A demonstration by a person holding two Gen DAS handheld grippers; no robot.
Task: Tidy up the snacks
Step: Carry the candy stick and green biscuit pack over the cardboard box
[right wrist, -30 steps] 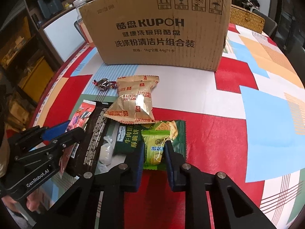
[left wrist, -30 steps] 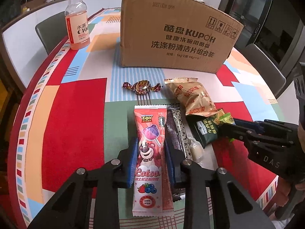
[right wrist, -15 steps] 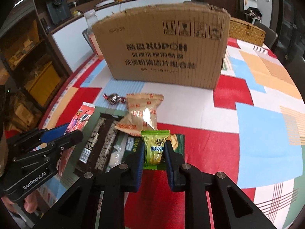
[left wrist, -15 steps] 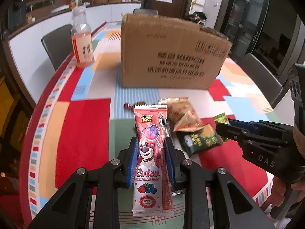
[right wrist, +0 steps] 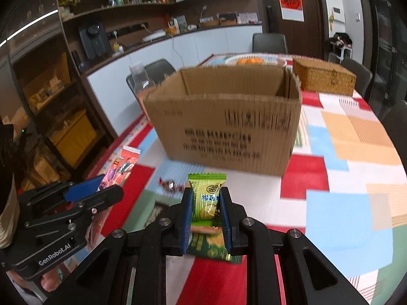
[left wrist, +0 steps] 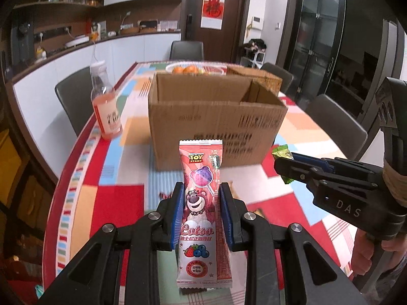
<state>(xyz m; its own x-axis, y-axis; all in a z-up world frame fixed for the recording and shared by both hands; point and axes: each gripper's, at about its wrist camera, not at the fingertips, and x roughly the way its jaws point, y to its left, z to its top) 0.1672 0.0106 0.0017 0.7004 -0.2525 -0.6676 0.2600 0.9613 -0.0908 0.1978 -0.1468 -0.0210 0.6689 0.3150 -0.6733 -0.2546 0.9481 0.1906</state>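
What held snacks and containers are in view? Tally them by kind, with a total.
Held snack packets: 2 (pink Toy Story lollipop packet in left hand-held gripper, small green packet in right hand-held gripper)
Open brown cardboard box: 1
Clear plastic bottle of pink drink: 1
Woven wicker case: 1
White plastic fruit basket: 1
Total: 6

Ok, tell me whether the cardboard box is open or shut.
Open. The cardboard box has no flaps over its top, and both views show its bare inner walls; contents cannot be seen.

Each hand-held gripper (left wrist: 201,218) (right wrist: 206,222) is matte black with blue ribbed pads (left wrist: 178,216) and silver screws; white lettering reads "DAS" and "GenRobot.AI".
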